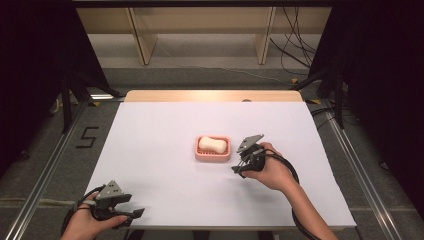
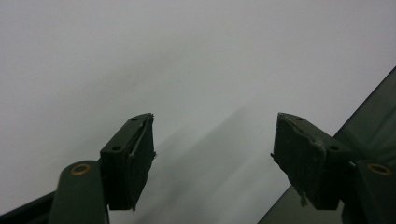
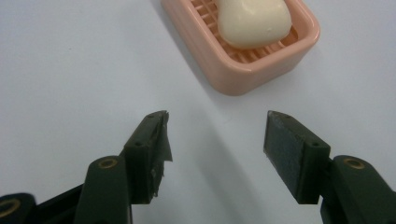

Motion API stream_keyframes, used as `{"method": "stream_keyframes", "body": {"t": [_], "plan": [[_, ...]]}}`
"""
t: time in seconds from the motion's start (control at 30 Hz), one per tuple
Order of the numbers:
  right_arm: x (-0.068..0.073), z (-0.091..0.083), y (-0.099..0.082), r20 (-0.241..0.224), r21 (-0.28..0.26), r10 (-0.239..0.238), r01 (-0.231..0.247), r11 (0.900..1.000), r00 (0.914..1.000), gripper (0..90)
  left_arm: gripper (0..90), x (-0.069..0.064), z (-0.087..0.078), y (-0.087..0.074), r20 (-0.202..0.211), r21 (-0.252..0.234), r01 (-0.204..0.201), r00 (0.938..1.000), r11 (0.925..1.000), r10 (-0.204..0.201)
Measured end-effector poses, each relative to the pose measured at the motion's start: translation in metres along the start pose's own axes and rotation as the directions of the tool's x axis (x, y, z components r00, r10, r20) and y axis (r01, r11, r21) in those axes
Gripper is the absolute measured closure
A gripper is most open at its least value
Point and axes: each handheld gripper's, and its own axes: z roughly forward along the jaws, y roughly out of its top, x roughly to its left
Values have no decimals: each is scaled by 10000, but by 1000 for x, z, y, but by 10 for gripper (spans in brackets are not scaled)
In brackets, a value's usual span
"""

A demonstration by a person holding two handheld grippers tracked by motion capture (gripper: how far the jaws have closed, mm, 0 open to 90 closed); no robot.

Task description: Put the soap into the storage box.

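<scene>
A pink soap dish (image 1: 200,156) sits at the middle of the white table, with a cream bar of soap (image 1: 212,145) lying in it. My right gripper (image 1: 238,169) hovers just right of the dish, open and empty; its own view shows the soap dish (image 3: 243,70) and the soap (image 3: 254,21) a short way beyond the gripper (image 3: 215,128). My left gripper (image 1: 134,216) rests low at the table's near left corner, open with nothing between its jaws. In the left gripper view that gripper (image 2: 215,135) faces bare white tabletop.
The white table surface (image 1: 165,120) has a wooden strip along its far edge (image 1: 212,96). Its near edge (image 2: 364,116) runs just beside the left gripper, with dark floor past it. Metal frame rails (image 1: 45,170) flank the table.
</scene>
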Motion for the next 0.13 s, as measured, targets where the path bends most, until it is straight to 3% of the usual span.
{"method": "stream_keyframes", "body": {"t": [0.13], "plan": [[0,1,-3,37,42,57,-57,10000,10000,407,286,0,0,1,30,81,-157,9999,9998,156]]}}
